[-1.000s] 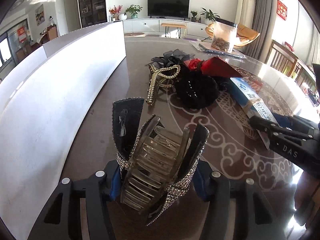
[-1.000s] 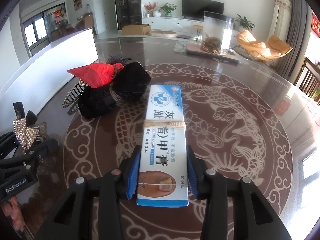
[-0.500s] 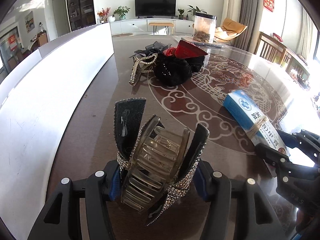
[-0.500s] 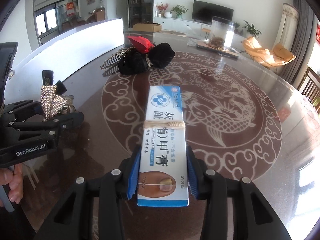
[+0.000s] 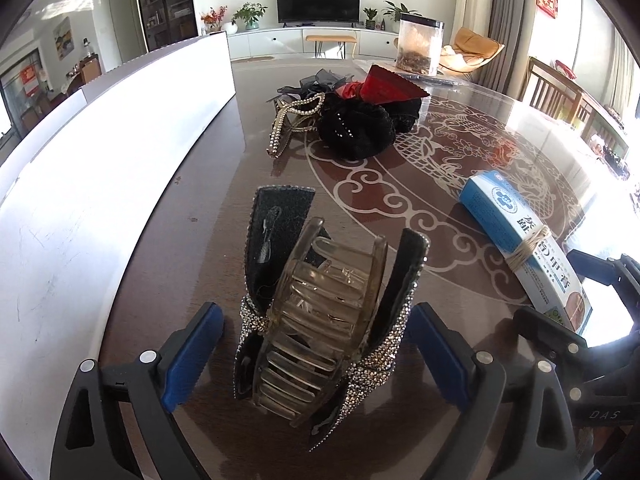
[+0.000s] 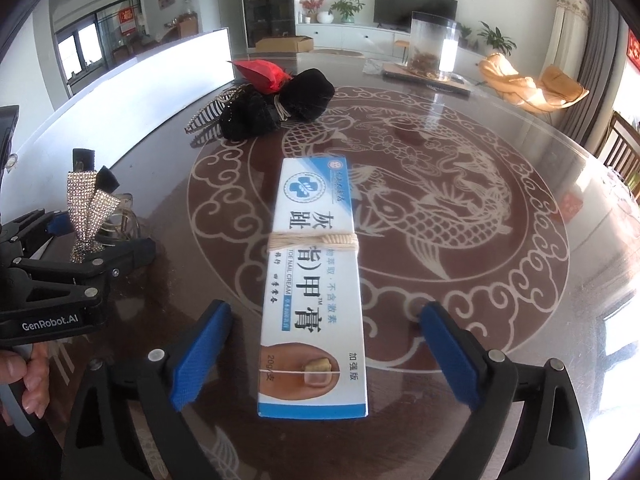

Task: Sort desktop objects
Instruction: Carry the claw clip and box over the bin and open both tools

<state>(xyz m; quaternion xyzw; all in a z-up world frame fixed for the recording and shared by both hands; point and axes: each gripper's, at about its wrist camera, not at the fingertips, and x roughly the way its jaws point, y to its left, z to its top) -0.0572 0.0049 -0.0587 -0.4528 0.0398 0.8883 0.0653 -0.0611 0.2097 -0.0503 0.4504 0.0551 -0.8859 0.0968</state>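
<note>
Left wrist view: your left tongs (image 5: 316, 344) have just been opening; the rhinestone hair claw (image 5: 320, 316) stands released between them on the table (image 5: 224, 216).

Right wrist view: your right tongs (image 6: 324, 348) have just been opening too; the nail cream box (image 6: 314, 280) lies between them, long axis pointing straight ahead.

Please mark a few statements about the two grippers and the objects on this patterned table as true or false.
1. The left gripper is clamped on the hair claw clip. False: its jaws have just opened and stand clear of it.
2. The right gripper is open around the nail cream box. True.
3. String is wound round the box. True.
4. The red packet lies beside the box. False: it sits far off on the black pouches.
</note>
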